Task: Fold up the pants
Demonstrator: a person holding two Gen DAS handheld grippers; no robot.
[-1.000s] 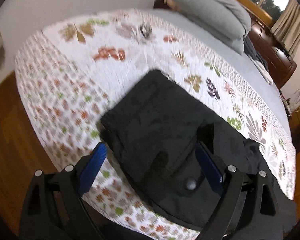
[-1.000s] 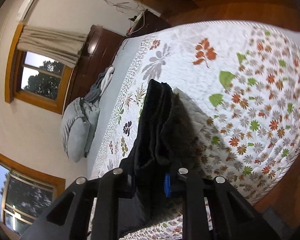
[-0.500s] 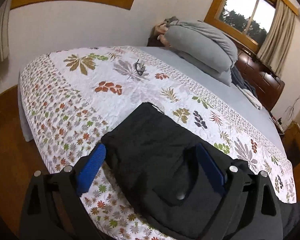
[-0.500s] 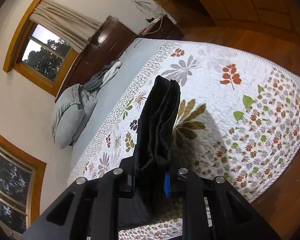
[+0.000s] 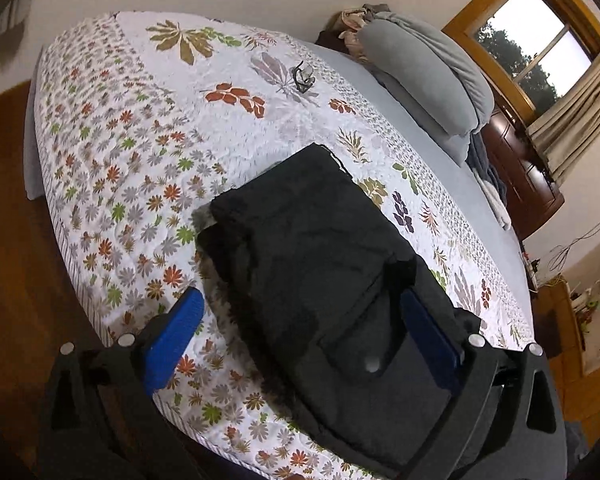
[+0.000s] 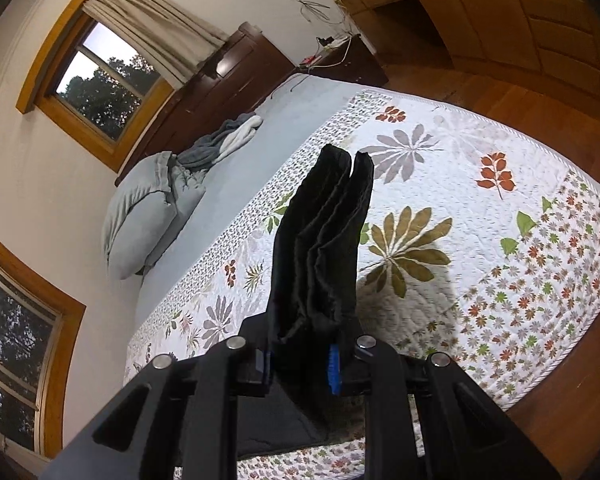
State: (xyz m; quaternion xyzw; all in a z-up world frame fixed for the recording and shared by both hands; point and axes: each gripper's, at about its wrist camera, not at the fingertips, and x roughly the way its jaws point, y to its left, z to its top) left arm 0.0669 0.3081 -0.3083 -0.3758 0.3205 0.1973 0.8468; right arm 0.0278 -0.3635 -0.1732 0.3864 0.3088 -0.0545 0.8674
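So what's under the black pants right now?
The pants are over the floral quilt, pinched edge-on in the right gripper. The quilt patch directly beneath is covered, so anything there can't be seen.

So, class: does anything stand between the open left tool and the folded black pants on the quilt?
Nothing visible does. The left tool is open directly over the folded black fabric pants; the small dark eyeglasses lie far beyond.

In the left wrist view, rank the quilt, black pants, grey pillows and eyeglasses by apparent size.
1. quilt
2. black pants, though nearness to the camera inflates them
3. grey pillows
4. eyeglasses
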